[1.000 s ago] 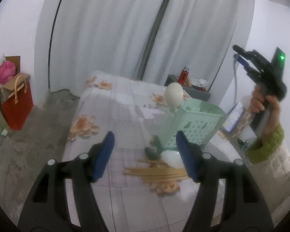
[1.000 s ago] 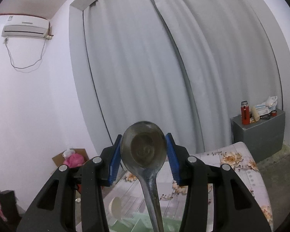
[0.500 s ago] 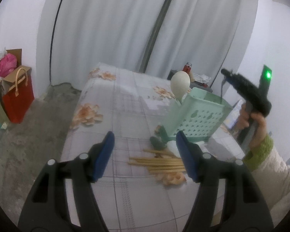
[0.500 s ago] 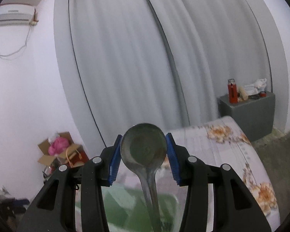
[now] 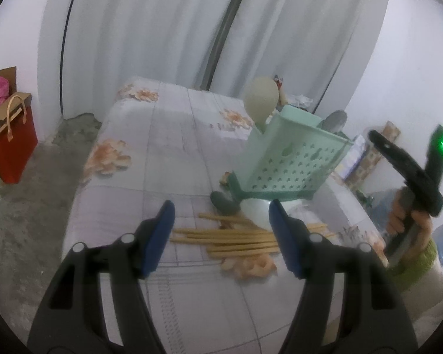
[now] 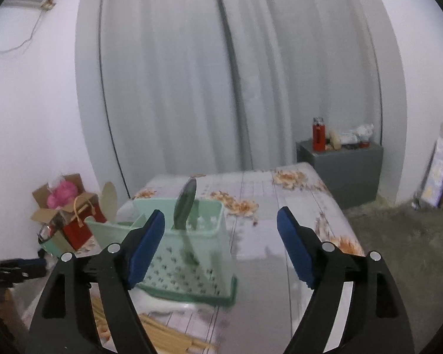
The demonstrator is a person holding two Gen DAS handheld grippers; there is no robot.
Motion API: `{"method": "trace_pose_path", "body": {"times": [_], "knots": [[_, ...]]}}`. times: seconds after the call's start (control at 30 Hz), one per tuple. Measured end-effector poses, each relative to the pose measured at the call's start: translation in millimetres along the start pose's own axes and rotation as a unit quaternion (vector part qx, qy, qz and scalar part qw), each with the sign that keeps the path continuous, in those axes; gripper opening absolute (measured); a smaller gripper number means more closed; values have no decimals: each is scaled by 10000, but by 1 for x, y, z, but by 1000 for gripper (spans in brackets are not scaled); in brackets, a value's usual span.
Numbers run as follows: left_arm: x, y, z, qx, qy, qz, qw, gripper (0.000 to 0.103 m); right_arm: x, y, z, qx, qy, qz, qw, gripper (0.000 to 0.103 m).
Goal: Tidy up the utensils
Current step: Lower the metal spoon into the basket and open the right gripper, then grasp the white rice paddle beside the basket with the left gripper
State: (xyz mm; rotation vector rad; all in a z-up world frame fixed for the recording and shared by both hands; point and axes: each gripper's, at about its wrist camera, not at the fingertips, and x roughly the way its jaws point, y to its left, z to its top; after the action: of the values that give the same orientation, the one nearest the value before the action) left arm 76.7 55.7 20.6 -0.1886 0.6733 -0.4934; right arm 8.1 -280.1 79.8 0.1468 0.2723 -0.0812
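Your right gripper (image 6: 221,244) has its jaws wide apart and holds nothing. The metal spoon (image 6: 185,203) stands in the green basket (image 6: 192,268) on the flowered table (image 6: 280,265). Your left gripper (image 5: 221,230) is spread wide too, above the wooden chopsticks (image 5: 230,239) lying just beside the basket.

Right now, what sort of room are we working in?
Probably a plain room in a home, not a kitchen: the pale green plastic utensil caddy stands on a floral-print covered surface, with floor-length grey curtains behind and a red gift bag on the bare floor.
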Motion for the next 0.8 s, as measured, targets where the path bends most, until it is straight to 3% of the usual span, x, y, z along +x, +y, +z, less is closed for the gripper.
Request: {"method": "trace_pose_path", "body": {"times": [0.13,0.27,0.33,0.5,0.67,0.8], "knots": [[9,-2,-2,19,134,153,9998,62,-8,6,-16,147,302,208,9992,76],[21,0,-6,103,355,626,9974,62,1,37,-36,-286,766,508,9954,76],[23,3,-7,38,409,741,9964,62,9,56,-45,-637,947,601,9916,70],[19,11,-7,-105,342,709,9968,62,29,96,-63,-1108,1409,970,9790,54],[19,16,-9,-117,363,712,9967,62,39,128,-80,-1518,1715,1007,9682,43],[23,18,-10,-129,447,623,9970,50,46,138,-85,-1588,1845,993,9648,42]]}}
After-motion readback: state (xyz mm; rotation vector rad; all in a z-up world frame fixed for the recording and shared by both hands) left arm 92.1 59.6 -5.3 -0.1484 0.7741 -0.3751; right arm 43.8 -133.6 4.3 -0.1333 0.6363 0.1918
